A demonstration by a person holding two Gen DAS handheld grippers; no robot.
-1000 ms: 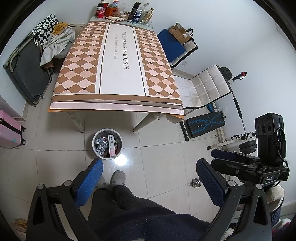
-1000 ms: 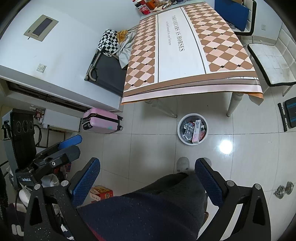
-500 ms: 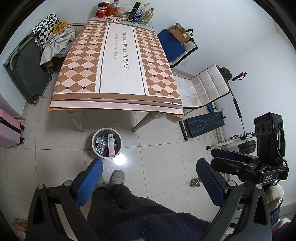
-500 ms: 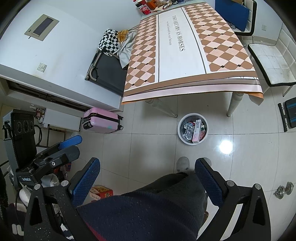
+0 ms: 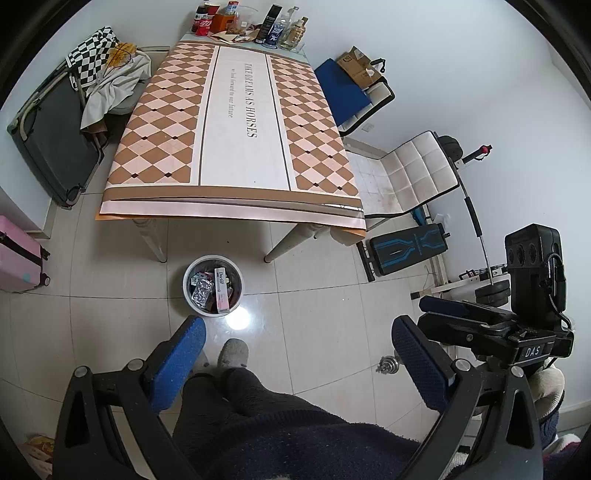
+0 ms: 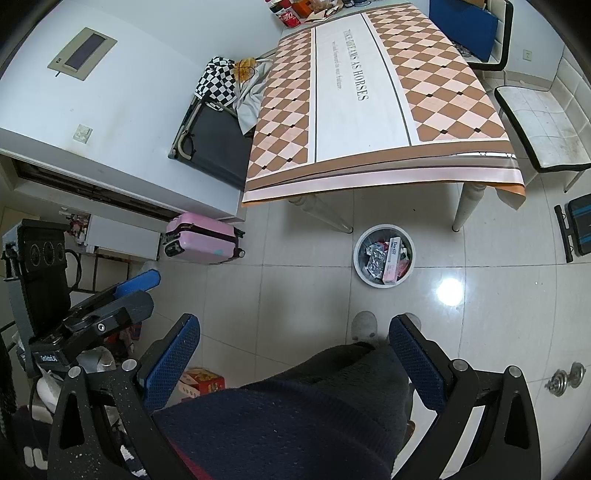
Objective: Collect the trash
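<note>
Both grippers are held high over the floor, pointed down w/ jaws spread wide and nothing between them: left gripper (image 5: 295, 354), right gripper (image 6: 293, 350). The bin (image 5: 213, 285) stands on the floor just in front of the table (image 5: 236, 122), near its front legs, and is already filled w/ wrappers and a pink box (image 5: 221, 291). The near part of the table is bare; bottles and cans (image 5: 251, 22) are clustered at its far end, prob. not trash. A small carton (image 6: 201, 380) is seen on the floor by the right gripper, poss. the next pick. For a good step, one target should be fixed first, the gripper lowered square over it, jaws kept wide til it is straddled, then carried straight above the bin before release.
</note>
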